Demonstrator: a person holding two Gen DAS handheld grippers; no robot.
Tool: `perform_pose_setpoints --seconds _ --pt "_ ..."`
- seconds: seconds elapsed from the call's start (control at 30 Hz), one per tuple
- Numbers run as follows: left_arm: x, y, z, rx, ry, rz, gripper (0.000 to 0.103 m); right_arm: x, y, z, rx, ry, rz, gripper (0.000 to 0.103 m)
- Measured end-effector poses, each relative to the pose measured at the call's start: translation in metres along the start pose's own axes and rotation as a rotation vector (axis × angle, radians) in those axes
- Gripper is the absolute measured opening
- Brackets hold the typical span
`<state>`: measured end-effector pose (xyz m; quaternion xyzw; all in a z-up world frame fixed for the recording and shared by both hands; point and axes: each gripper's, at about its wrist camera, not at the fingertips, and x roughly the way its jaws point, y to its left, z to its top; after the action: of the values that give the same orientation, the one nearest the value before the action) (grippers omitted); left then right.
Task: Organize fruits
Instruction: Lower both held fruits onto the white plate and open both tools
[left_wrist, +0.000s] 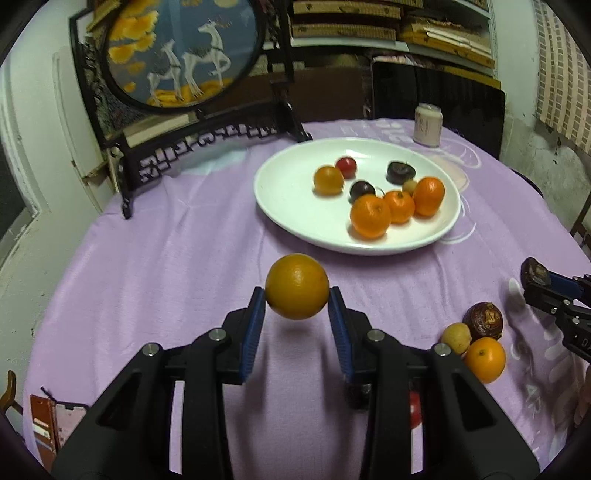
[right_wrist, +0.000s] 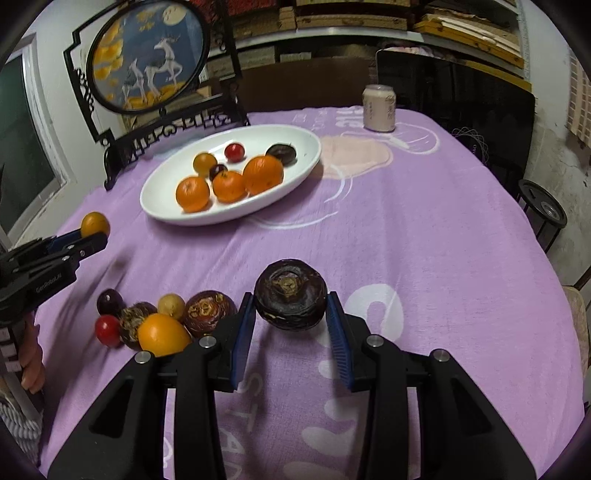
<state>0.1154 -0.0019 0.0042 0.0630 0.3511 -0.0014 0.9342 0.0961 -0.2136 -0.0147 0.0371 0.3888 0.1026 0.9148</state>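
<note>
From the left wrist, the left gripper (left_wrist: 297, 295) grasps a round yellow-orange citrus fruit (left_wrist: 297, 291) above the purple tablecloth (left_wrist: 166, 266); bare cloth lies between it and the white oval plate (left_wrist: 288, 206) of fruit.

From the right wrist, the right gripper (right_wrist: 290, 306) clamps a dark purple wrinkled fruit (right_wrist: 290, 294). Open cloth spreads rightward to the table's edge; the loose fruit cluster (right_wrist: 162, 321) sits just left.

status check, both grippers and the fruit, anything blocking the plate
Left gripper shut on an orange. Right gripper shut on a dark fruit. Both lifted off the cloth. Path to white plate open.
</note>
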Motion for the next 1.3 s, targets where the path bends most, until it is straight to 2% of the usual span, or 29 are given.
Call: perform_pose_setpoints --seconds 0.17,0.3,0.6,0.87,1.13,1.3 --pt "-0.010 0.007 0.001 -0.027 -0.018 0.001 0.036 -0.015 0.002 -0.002 0.019 -0.036 0.019 0.039" --pt "-0.009 0.010 0.013 -0.034 -0.029 0.006 0.036 -0.020 0.007 0.011 0.025 -0.047 0.051 0.039" --pt "0.011 0.013 0.055 -0.015 -0.048 0.037 0.036 -0.024 0.024 0.077 -0.022 -0.106 0.078 0.039" --pt "0.056 0.011 0.086 -0.034 -0.017 0.025 0.036 0.022 0.032 0.120 -0.007 -0.084 0.113 0.039" --pt "0.102 0.004 0.099 -0.039 0.023 0.017 0.036 0.072 0.034 0.137 0.001 -0.017 0.120 0.039" --pt "0.116 0.002 0.101 -0.037 0.027 0.025 0.037 0.092 0.041 0.139 -0.034 0.017 0.132 0.040"
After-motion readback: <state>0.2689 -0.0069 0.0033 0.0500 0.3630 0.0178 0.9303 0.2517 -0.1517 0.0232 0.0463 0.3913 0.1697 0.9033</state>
